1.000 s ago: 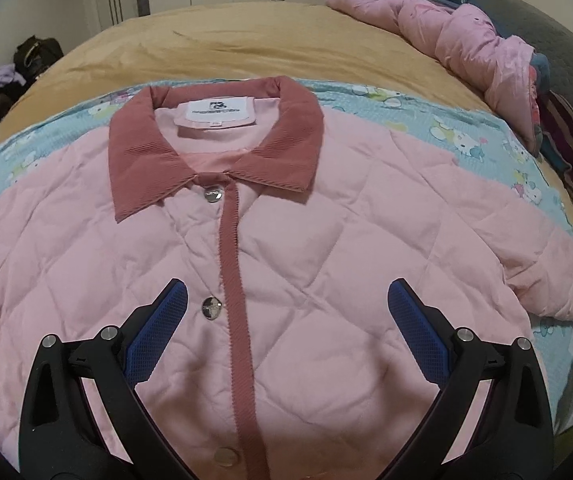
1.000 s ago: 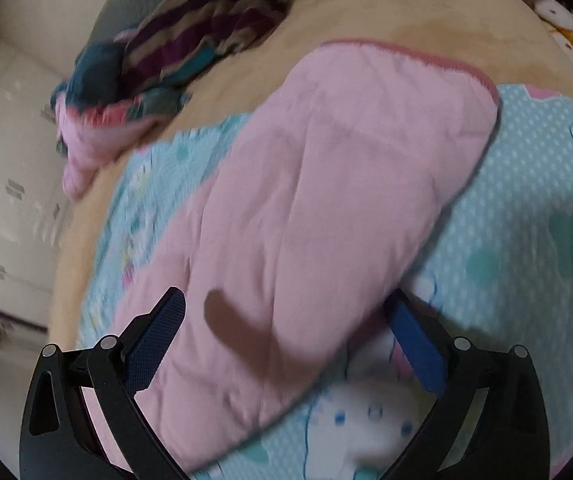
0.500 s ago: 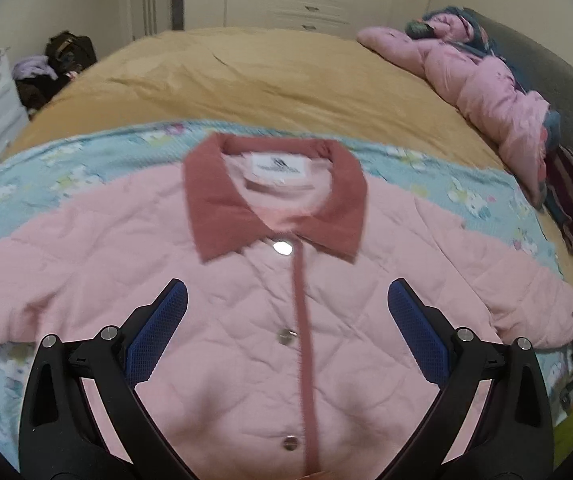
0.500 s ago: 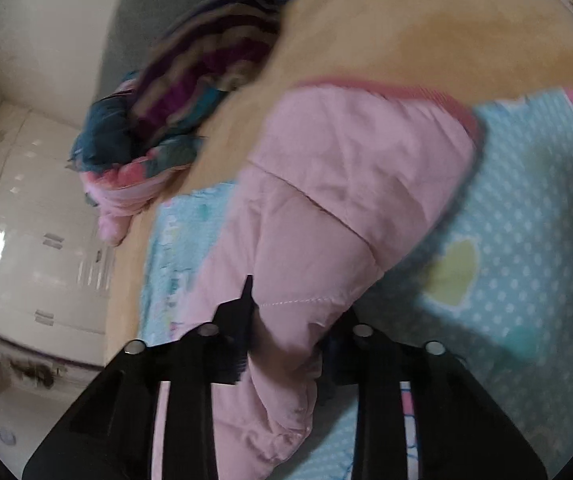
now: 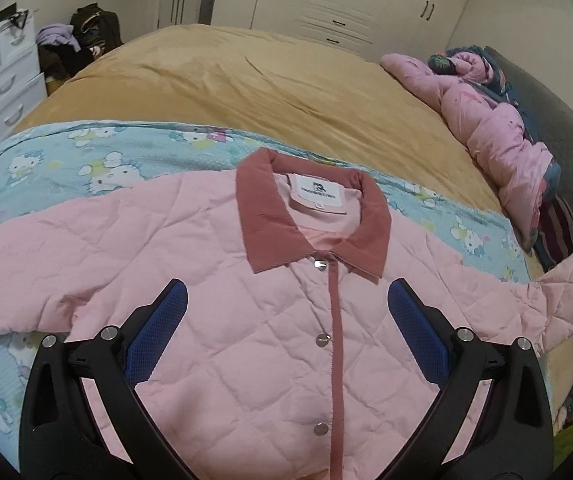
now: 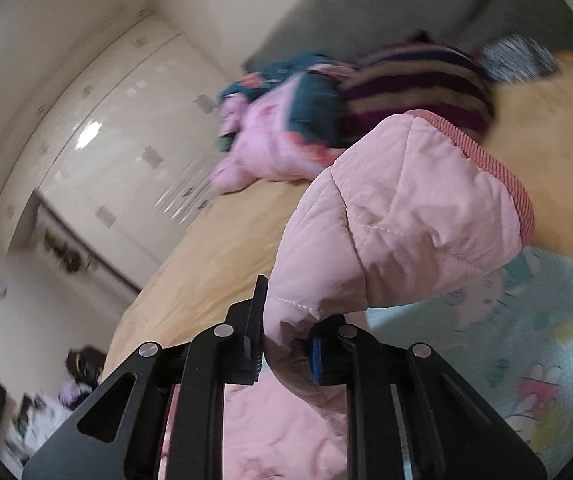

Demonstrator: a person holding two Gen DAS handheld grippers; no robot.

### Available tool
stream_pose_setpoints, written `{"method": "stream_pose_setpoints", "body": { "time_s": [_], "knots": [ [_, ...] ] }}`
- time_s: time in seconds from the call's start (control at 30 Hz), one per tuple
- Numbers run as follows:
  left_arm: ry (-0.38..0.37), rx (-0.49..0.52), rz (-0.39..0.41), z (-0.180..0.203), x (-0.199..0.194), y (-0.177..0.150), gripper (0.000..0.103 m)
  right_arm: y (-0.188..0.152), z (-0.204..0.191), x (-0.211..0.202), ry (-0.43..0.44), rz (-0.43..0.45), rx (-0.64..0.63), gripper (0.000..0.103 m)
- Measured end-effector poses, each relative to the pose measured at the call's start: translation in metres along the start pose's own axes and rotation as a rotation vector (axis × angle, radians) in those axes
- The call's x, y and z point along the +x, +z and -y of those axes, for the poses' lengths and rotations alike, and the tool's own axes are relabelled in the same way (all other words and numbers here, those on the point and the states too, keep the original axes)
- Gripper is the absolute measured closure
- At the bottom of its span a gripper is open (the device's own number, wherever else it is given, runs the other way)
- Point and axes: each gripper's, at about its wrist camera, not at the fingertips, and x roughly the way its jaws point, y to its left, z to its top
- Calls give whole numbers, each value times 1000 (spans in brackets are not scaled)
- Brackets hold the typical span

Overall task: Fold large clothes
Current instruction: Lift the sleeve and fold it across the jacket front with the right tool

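The pink jacket [image 5: 246,320] lies flat, front up, on the bed [image 5: 246,80], directly beneath the left tool [image 5: 286,312], spread wide and holding nothing. The right tool [image 6: 286,344] pinches the raised sleeve [image 6: 398,216].

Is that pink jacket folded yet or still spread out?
Mostly spread: the jacket lies flat, buttoned, one sleeve out. The right claw grips the other sleeve, raised off the bed.
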Motion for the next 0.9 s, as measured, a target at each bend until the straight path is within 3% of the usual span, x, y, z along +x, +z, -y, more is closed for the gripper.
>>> {"method": "stream_pose_setpoints", "body": {
  "time_s": [0.47, 0.9],
  "knots": [
    [-137, -114, 51, -40, -31, 12, 9, -26, -130, 10, 154, -51, -213, 87],
    [-200, -187, 63, -80, -44, 17, 9, -106, -242, 10, 307, -130, -411, 87]
  ]
}}
